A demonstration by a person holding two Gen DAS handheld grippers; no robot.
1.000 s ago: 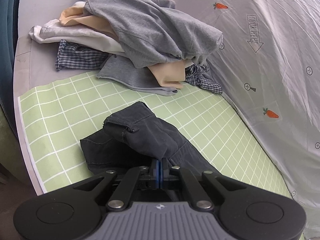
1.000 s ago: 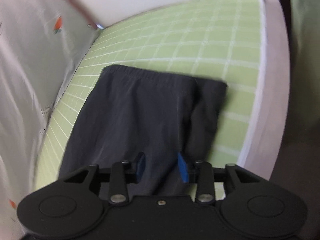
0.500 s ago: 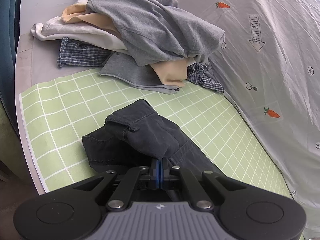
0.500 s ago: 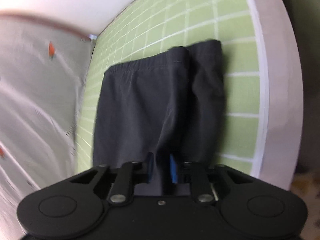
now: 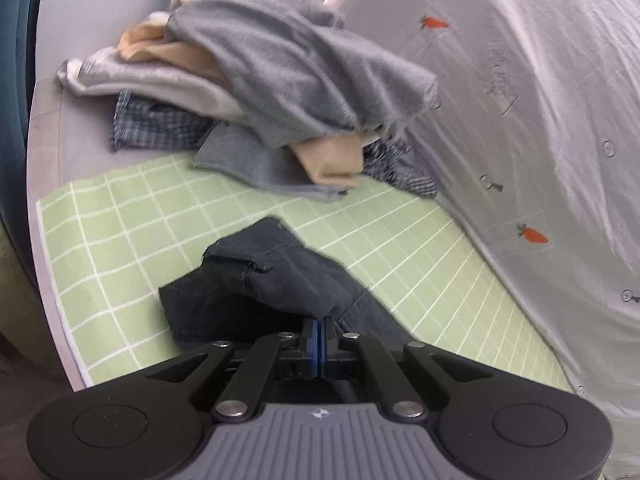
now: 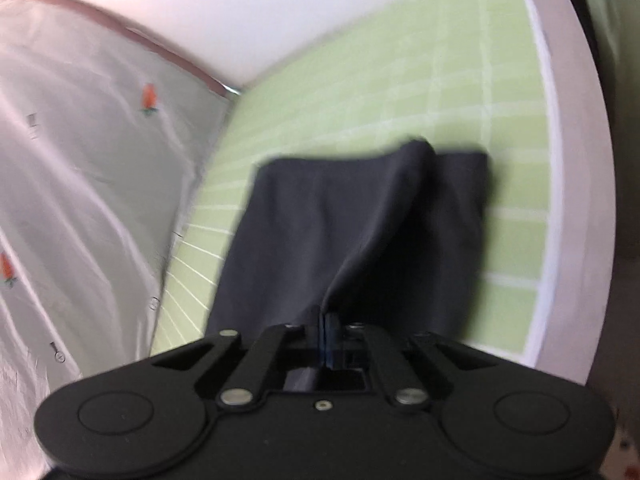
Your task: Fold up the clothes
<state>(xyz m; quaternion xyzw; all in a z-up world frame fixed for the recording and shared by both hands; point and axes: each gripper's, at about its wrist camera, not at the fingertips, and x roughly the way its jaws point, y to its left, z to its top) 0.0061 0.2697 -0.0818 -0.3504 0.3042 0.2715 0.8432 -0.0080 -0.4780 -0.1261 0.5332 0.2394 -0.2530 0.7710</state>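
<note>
A green mat (image 5: 140,216) with a white grid covers the work surface, which has a pale rim (image 6: 576,160) along its outer edge. Along the far side of the mat hangs a white sheet (image 5: 540,120) printed with small orange carrots (image 5: 531,234) and round button marks; it carries an arrow-shaped label (image 5: 500,84), but the lettering inside is too blurred to read here. The same sheet (image 6: 80,168) shows in the right wrist view, meeting a plain white wall (image 6: 240,12) at the corner. At the far end of the mat sits a heap of clothes: a grey top (image 5: 296,80) lies over beige cloth (image 5: 332,160), a white garment (image 5: 148,80) and a blue checked piece (image 5: 156,126). Nearer, dark shorts (image 5: 272,280) lie on the mat, partly gathered up into a raised fold. The left gripper (image 5: 319,330) has its jaws pressed together on a bunched edge of the shorts, the blue pads (image 5: 316,340) meeting with fabric pinched between them. In the right wrist view the shorts (image 6: 340,220) spread flat toward the far end, with one ridge of cloth lifted toward the camera. The right gripper (image 6: 323,330) is likewise clamped closed on that ridge, its fingers meeting with no gap.
</note>
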